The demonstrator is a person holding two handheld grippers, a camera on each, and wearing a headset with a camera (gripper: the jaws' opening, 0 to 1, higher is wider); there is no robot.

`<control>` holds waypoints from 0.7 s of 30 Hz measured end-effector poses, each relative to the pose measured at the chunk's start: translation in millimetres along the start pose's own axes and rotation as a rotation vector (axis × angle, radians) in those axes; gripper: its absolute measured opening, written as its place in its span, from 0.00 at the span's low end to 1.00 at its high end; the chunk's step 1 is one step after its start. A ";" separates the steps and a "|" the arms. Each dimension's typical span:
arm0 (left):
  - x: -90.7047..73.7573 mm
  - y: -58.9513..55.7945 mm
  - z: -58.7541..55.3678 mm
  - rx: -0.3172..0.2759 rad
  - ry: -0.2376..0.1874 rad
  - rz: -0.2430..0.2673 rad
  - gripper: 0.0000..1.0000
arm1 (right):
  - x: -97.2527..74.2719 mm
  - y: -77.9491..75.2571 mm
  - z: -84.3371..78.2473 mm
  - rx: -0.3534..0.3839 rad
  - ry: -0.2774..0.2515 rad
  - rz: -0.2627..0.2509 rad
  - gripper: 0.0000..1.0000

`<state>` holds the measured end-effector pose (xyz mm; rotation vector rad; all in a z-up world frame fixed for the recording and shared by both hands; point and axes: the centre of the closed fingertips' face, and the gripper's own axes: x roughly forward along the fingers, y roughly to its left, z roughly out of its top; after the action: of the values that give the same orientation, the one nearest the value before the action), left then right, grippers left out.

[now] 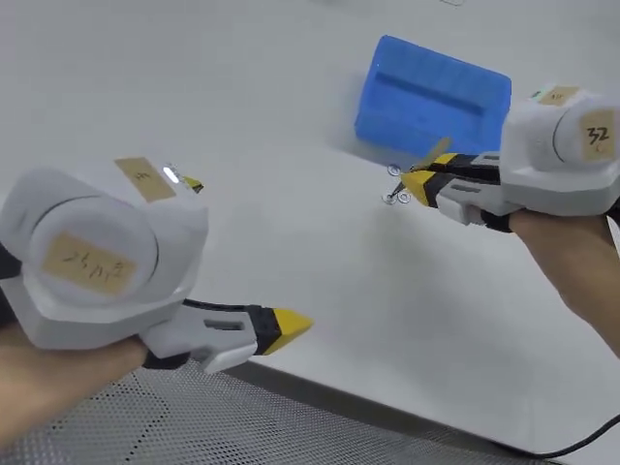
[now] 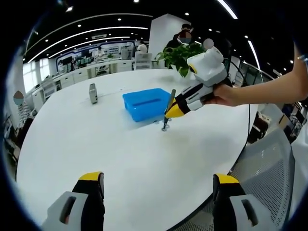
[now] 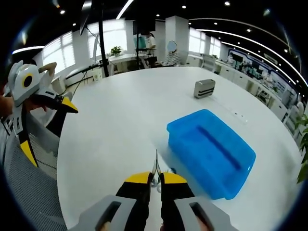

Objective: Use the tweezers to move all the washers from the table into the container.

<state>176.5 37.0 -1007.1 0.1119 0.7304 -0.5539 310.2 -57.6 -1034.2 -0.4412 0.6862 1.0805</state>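
Right gripper view shows washers [image 3: 171,169] beside blue container [image 3: 202,168].

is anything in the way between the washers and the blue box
Nothing visible. The washers lie on the bare table right beside the blue box, and the tweezers in the right tongs point down at them.

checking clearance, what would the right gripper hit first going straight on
The right gripper holds tweezers whose tip would meet the white table first, beside the washers, just short of the blue container; it may already touch, depth unclear.
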 end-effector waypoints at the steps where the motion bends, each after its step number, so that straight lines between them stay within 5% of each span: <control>1: -0.2 0.2 0.0 0.001 0.000 0.001 0.95 | 0.5 -0.4 0.6 0.000 -0.003 -0.002 0.03; 5: -2.0 0.3 0.9 0.003 -0.001 0.005 0.95 | 6.6 -1.3 -11.2 -0.048 0.051 -0.014 0.05; 21: -5.3 0.5 2.2 0.002 0.000 0.017 0.94 | 7.9 -2.3 -11.4 0.008 0.044 -0.014 0.03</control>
<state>174.9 39.1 -1002.0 0.1199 0.7285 -0.5385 311.4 -60.7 -1047.9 -0.4636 0.7253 1.0572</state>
